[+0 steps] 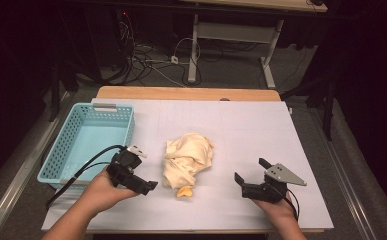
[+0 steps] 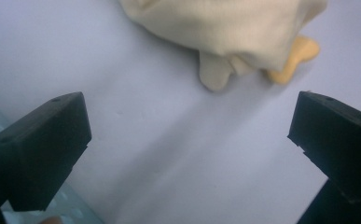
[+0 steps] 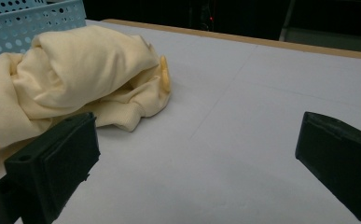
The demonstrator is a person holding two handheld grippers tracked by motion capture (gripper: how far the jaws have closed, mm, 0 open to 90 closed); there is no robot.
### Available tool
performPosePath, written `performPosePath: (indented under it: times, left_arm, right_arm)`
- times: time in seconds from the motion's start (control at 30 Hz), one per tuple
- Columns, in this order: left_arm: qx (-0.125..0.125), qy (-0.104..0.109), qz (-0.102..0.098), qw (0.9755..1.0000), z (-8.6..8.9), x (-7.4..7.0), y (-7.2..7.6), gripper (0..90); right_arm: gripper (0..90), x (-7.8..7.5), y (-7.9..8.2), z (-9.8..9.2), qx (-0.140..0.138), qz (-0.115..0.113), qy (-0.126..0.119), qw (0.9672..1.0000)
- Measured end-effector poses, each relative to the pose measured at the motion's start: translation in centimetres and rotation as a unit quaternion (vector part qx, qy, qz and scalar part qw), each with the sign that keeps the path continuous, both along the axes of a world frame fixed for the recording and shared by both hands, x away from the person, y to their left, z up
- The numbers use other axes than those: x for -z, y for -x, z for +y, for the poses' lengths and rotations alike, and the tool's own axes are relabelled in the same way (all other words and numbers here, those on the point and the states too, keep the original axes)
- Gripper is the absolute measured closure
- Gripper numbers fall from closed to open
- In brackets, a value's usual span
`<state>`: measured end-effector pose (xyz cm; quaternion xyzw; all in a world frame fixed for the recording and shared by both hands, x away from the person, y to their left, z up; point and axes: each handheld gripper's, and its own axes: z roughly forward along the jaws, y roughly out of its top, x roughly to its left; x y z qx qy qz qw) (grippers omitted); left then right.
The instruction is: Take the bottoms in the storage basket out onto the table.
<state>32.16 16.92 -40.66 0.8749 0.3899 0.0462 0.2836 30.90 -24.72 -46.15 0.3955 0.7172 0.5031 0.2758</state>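
Note:
A crumpled cream garment [image 1: 188,157] lies in a heap at the middle of the white table [image 1: 251,125], with a small orange part [image 1: 185,192] sticking out at its near edge. My left gripper [image 1: 143,172] is just left of the heap, near the basket's front corner, its jaws wide open and nothing between them. In the left gripper view the garment [image 2: 225,23] and its orange part [image 2: 297,58] lie beyond the open left gripper [image 2: 187,140]. My right gripper [image 1: 251,171] rests open to the right of the heap. The right gripper view has the garment [image 3: 75,79] ahead to the left of the open right gripper [image 3: 197,158].
A light blue perforated basket [image 1: 61,150] stands at the table's left side, also seen as the basket [image 3: 29,23] behind the garment. A wooden table edge [image 1: 186,93] runs along the back. Beyond it are cables and desk legs on a dark floor.

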Motion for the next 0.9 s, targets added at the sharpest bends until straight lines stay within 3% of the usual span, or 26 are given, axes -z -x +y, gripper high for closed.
performPosePath:
  times: [0.03, 0.1, 0.2, 0.33, 0.4, 0.43, 0.47, 0.5, 0.6, 0.67, 0.7, 0.73, 0.8, 0.83, 0.9]
  left_arm:
    - [-0.015, 0.044, -0.045, 0.9979, 0.9, 0.0, 0.8, 0.0]
    - [-0.028, 0.084, -0.079, 0.9929, 1.8, 0.0, 1.5, 0.0]
    - [-0.047, 0.123, -0.137, 0.9818, 2.9, 0.2, 2.7, 0.0]
    - [-0.061, 0.164, -0.192, 0.9657, 4.1, 0.8, 4.1, 0.0]
    - [-0.075, 0.186, -0.215, 0.9557, 5.0, 1.1, 4.8, 0.0]
    - [-0.082, 0.2, -0.229, 0.949, 5.5, 1.3, 5.3, 0.0]
    - [-0.088, 0.211, -0.237, 0.9441, 6.0, 1.4, 5.7, 0.0]
    - [-0.094, 0.217, -0.241, 0.9413, 6.5, 1.6, 6.1, 0.0]
    - [-0.108, 0.215, -0.246, 0.9388, 7.8, 2.4, 7.4, 0.0]
    - [-0.122, 0.218, -0.255, 0.934, 8.7, 3.2, 8.4, 0.0]
    - [-0.127, 0.23, -0.249, 0.9321, 9.1, 3.4, 8.6, 0.0]
    - [-0.133, 0.244, -0.242, 0.9296, 9.4, 3.4, 8.6, 0.0]
    - [-0.138, 0.25, -0.249, 0.9252, 9.6, 3.2, 8.4, 0.0]
    - [-0.134, 0.242, -0.253, 0.9272, 9.4, 3.3, 8.3, 0.0]
    - [-0.111, 0.216, -0.246, 0.9384, 8.7, 3.6, 8.0, 0.0]
  right_arm:
    - [0.3, 0.0, 0.1, 0.0, 0.001, 0.0, -0.001, 1.0]
    - [0.3, 0.0, 0.2, -0.2, 0.002, -0.001, -0.001, 1.0]
    - [0.3, -0.1, 0.5, -0.3, 0.005, -0.005, -0.005, 1.0]
    - [0.3, -0.3, 0.9, -0.6, 0.007, -0.014, -0.016, 0.9998]
    - [0.3, -0.5, 1.3, -0.6, 0.007, -0.02, -0.024, 0.9995]
    - [0.3, -0.6, 1.5, -0.7, 0.008, -0.023, -0.027, 0.9993]
    - [0.3, -0.7, 1.7, -0.7, 0.007, -0.026, -0.031, 0.9991]
    - [0.3, -0.8, 1.9, -0.7, 0.006, -0.03, -0.036, 0.9989]
    - [0.2, -1.2, 2.5, -0.7, 0.007, -0.038, -0.045, 0.9982]
    - [0.2, -1.4, 2.9, -0.8, 0.007, -0.045, -0.048, 0.9978]
    - [0.3, -1.5, 3.0, -0.7, 0.007, -0.046, -0.05, 0.9977]
    - [0.3, -1.5, 3.0, -0.7, 0.006, -0.048, -0.047, 0.9977]
    - [0.2, -1.3, 2.8, -0.6, 0.007, -0.046, -0.042, 0.9981]
    - [0.3, -1.1, 2.6, -0.6, 0.008, -0.042, -0.039, 0.9983]
    - [0.3, -0.6, 2.1, -0.5, 0.013, -0.031, -0.033, 0.9989]
